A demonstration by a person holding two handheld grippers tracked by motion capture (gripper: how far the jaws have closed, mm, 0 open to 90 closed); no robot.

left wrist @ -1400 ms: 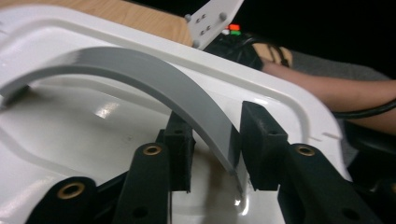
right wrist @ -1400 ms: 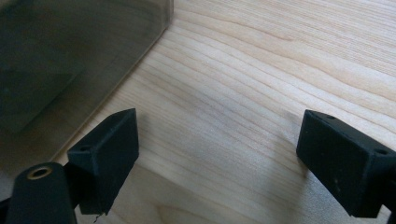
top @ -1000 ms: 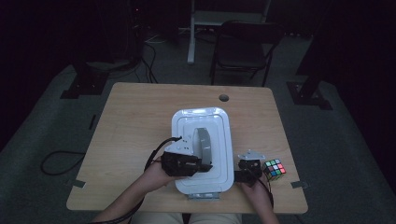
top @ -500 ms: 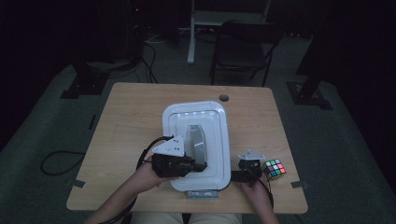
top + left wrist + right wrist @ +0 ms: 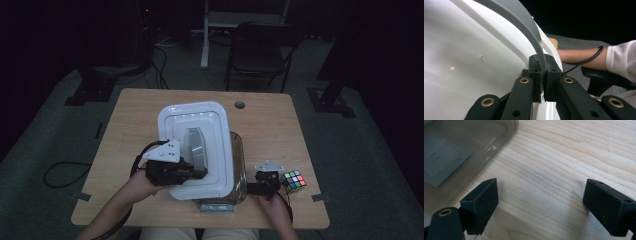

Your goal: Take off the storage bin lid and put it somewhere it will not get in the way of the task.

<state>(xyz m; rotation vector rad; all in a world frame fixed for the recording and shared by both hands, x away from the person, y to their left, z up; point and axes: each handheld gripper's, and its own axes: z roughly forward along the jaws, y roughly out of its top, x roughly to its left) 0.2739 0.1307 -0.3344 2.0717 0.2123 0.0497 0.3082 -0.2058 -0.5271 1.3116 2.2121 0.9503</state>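
since a second ago the left gripper, clamped on the grey handle, has swung the white lid leftward off the clear bin; bin mouth partly uncovered; right gripper open, resting on the surface.

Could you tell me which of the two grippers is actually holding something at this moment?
The left gripper: its jaws are clamped on the grey handle of the white lid. The right gripper stands open over bare table.

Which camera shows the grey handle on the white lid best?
The left gripper view: the left gripper is clamped on the grey handle close up. The high view shows the whole handle on the white lid, but small. The right gripper view looks at the table.
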